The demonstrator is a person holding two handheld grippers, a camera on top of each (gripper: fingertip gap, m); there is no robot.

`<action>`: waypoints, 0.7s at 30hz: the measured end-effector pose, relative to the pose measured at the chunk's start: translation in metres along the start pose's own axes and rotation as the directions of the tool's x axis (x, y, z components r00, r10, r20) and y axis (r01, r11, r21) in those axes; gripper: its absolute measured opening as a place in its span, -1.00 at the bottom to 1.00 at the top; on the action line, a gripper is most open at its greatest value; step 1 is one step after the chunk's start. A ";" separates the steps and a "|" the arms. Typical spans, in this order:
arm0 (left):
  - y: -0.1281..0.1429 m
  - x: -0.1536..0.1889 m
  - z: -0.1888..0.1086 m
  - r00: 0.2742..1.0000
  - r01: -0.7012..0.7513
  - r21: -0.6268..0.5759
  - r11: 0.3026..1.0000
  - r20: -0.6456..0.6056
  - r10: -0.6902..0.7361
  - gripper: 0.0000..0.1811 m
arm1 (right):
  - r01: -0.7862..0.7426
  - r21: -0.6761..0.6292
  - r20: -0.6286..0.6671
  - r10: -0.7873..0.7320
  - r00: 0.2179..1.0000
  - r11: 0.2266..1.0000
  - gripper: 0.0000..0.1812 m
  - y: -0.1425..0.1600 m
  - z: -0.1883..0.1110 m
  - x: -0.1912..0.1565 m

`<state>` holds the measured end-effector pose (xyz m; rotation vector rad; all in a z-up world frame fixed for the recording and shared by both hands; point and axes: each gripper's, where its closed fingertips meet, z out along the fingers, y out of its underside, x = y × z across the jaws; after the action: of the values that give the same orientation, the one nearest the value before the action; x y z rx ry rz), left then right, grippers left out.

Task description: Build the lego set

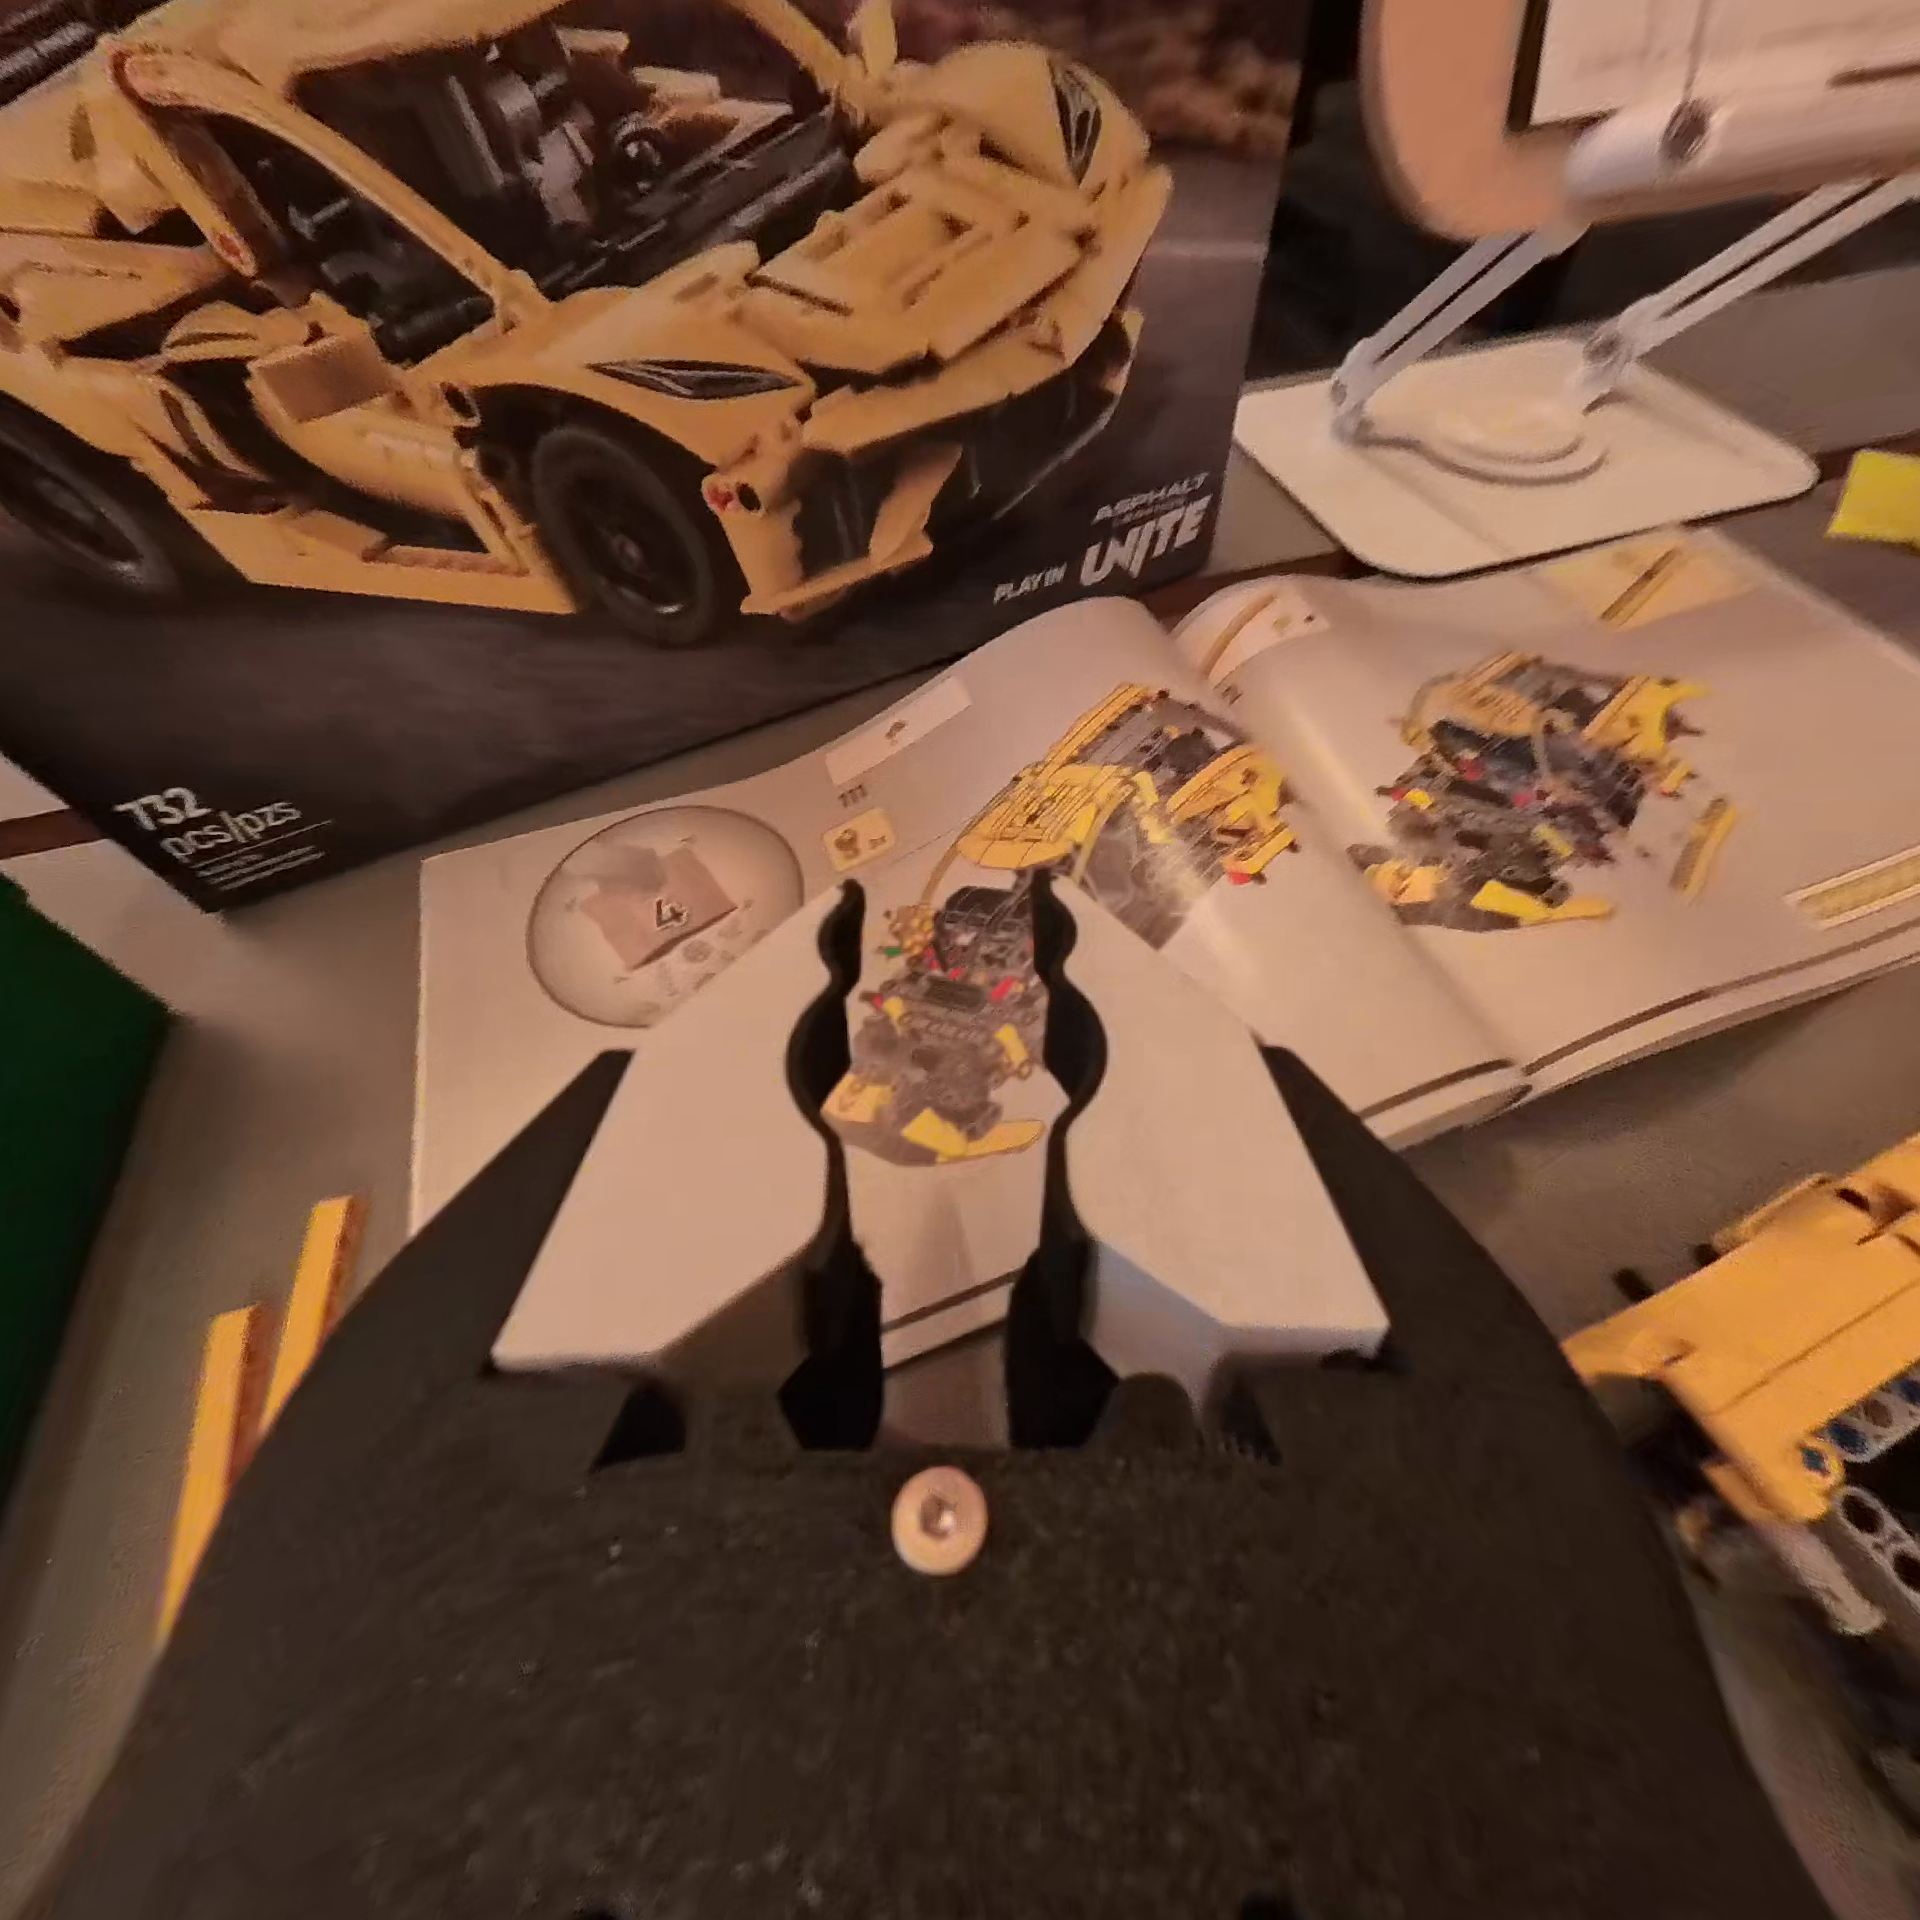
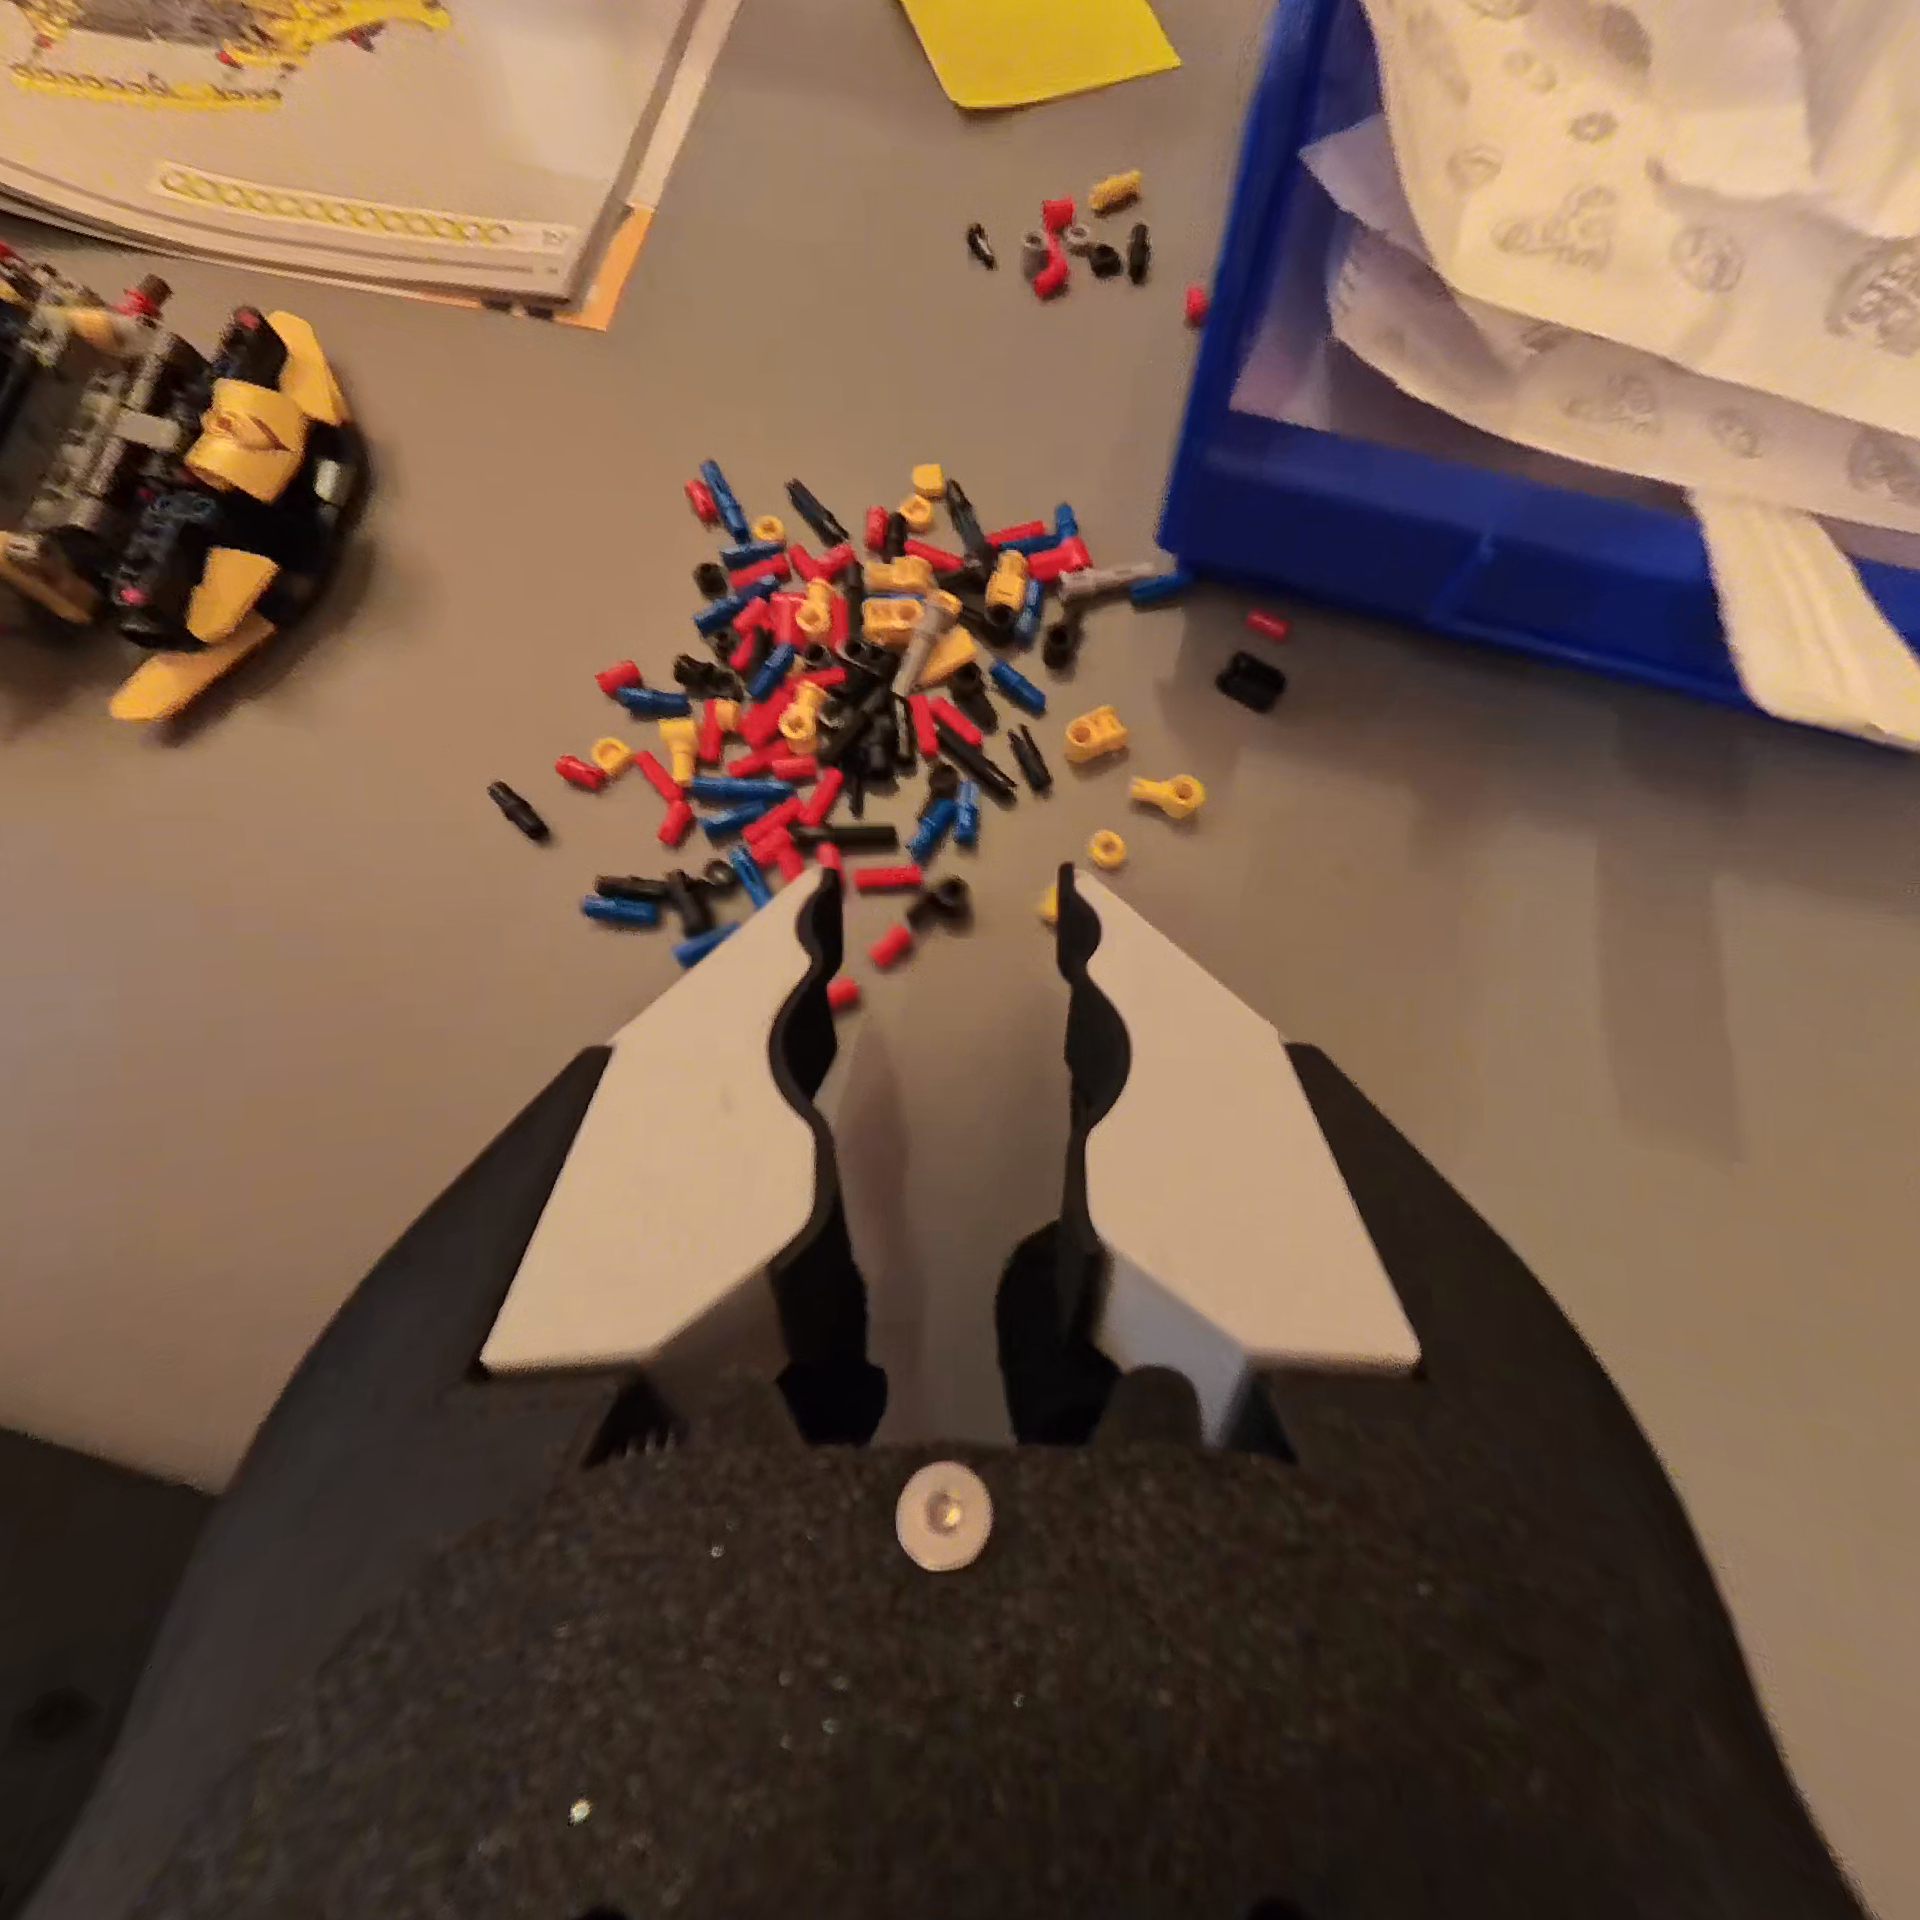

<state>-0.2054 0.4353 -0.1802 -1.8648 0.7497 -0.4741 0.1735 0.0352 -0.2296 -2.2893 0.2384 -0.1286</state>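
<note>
In the left wrist view my left gripper is open and empty, held over the open instruction booklet. The part-built yellow and black car lies at the right edge; it also shows in the right wrist view at the left. Yellow beams lie at the left. In the right wrist view my right gripper is open and empty, its tips at the near edge of a pile of small red, blue, black and yellow pins and connectors. The booklet lies at the top left.
The set's box stands behind the booklet. A white lamp base sits at the back right, a green object at the left edge. A blue bin with paper bags stands right of the pile. A yellow sheet and a few stray pieces lie beyond. Some 55 centimeters of space lies between my two pairs of fingers.
</note>
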 end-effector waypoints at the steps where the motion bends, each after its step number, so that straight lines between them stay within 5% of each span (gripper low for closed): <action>1: 0.002 -0.003 0.000 0.999 -0.024 -0.029 0.999 0.024 0.025 -0.64 | -0.008 0.017 0.017 0.007 1.000 1.000 -0.57 -0.005 0.004 -0.008; 9: 0.019 -0.010 0.005 0.997 -0.039 -0.129 0.991 0.060 0.047 -0.64 | -0.009 0.099 -0.012 0.010 1.000 0.995 -0.62 -0.045 0.039 -0.036; 12: 0.024 -0.018 0.005 0.996 -0.018 -0.145 0.989 0.086 0.031 -0.64 | -0.189 0.277 0.051 0.182 0.982 0.942 -0.50 -0.071 0.036 -0.046; 15: 0.026 -0.023 0.002 0.996 0.001 -0.149 0.989 0.083 0.012 -0.64 | -0.327 0.404 0.130 0.300 0.945 0.854 -0.58 -0.083 0.028 -0.054; 21: 0.029 -0.025 0.004 0.998 0.035 -0.140 0.990 0.058 -0.027 -0.64 | -0.257 0.410 0.063 0.254 0.965 0.875 -0.63 -0.081 0.036 -0.051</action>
<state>-0.2291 0.4470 -0.2076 -2.0155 0.7338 -0.3948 0.1402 0.1251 -0.1939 -1.8146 0.4628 -0.0294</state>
